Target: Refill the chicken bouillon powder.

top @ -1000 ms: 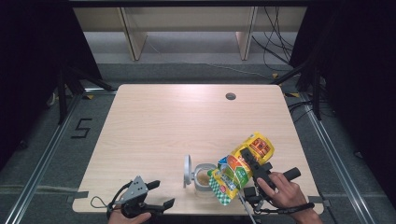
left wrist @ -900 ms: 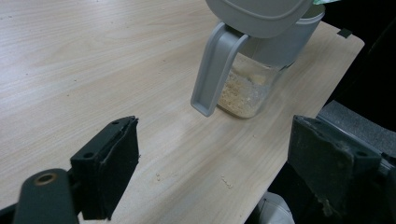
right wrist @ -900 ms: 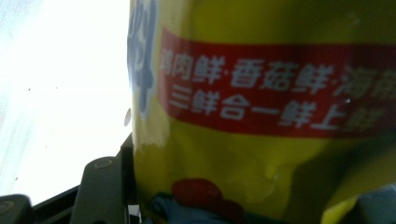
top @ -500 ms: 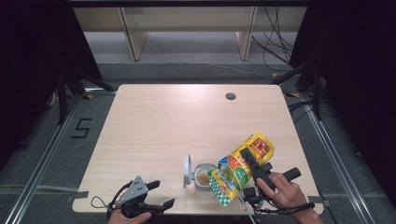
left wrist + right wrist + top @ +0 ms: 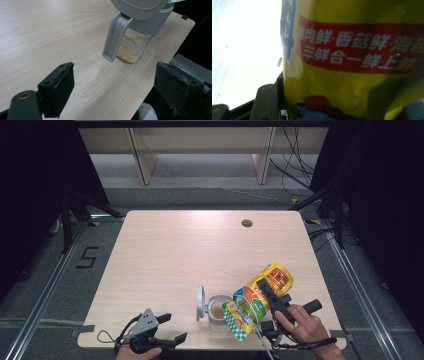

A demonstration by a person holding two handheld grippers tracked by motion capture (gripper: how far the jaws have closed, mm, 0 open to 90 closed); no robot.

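On the pale wood-grain table [image 5: 175,250] we see a small clear glass jar [image 5: 218,310] with a grey plastic collar and a rounded flip lid [image 5: 200,302] standing open on its hinge; coarse beige granules fill its lower part. The right gripper [image 5: 265,292] is clamped on a glossy yellow seasoning pouch [image 5: 260,297] — soft, crinkled foil with a red band of white characters [image 5: 362,50] — which is tipped so that its green-checked end hangs over the jar's mouth. The jar sits near the table's front edge, just left of the right hand [image 5: 302,325]. The left gripper [image 5: 167,330] lies low at the front edge, well apart from the jar, its black padded jaws spread wide with nothing between them — a few spilled grains [image 5: 121,97] dot the wood there.
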